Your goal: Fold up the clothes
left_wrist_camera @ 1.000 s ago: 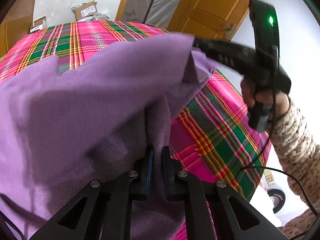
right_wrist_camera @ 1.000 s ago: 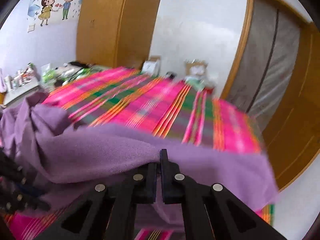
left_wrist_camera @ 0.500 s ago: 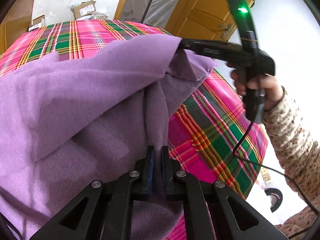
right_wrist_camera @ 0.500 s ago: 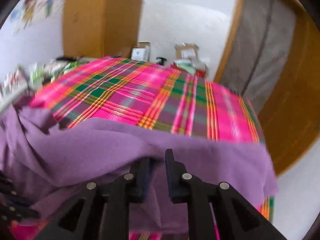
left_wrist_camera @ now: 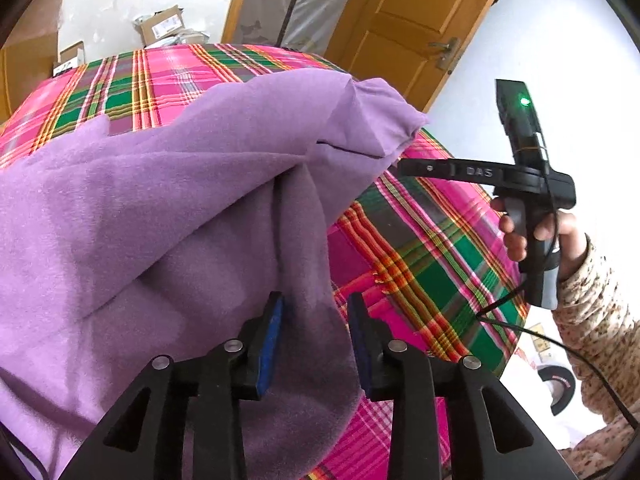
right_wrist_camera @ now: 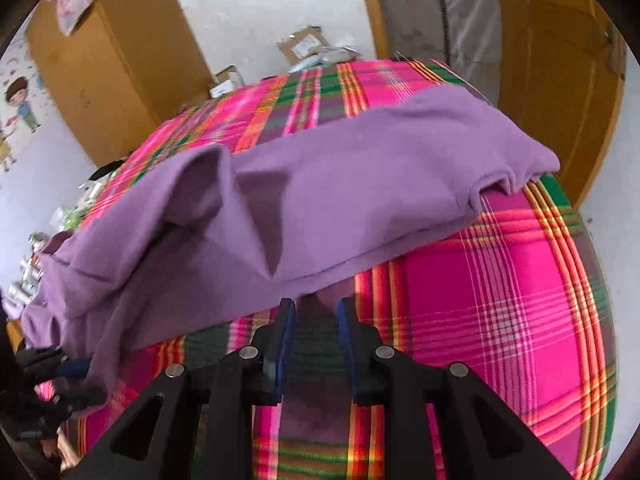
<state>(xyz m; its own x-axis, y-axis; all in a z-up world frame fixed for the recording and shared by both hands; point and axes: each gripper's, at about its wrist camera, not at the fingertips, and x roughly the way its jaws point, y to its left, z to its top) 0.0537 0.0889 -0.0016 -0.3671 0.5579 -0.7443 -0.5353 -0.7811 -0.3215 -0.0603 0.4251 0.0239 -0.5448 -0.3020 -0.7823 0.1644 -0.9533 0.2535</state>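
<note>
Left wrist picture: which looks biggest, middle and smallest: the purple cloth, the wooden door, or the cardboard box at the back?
1. purple cloth, fills most of the picture, though it is nearest the camera.
2. wooden door.
3. cardboard box, smallest, but farthest away.

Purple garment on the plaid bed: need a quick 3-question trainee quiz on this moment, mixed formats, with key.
1. True or false: the right gripper is clamped on the purple garment.
2. Multiple choice: the fabric between the fingers of the left gripper is A) pinched tight, B) lying loose between parted pads, C) absent.
3. Fill in: the garment lies on a pink and green ____ bedcover.

Key:
1. False. Its jaws have just been opening; its fingers stand apart, the garment's edge ahead of the tips.
2. B. The jaws have just been opening, with cloth between them.
3. plaid
</note>
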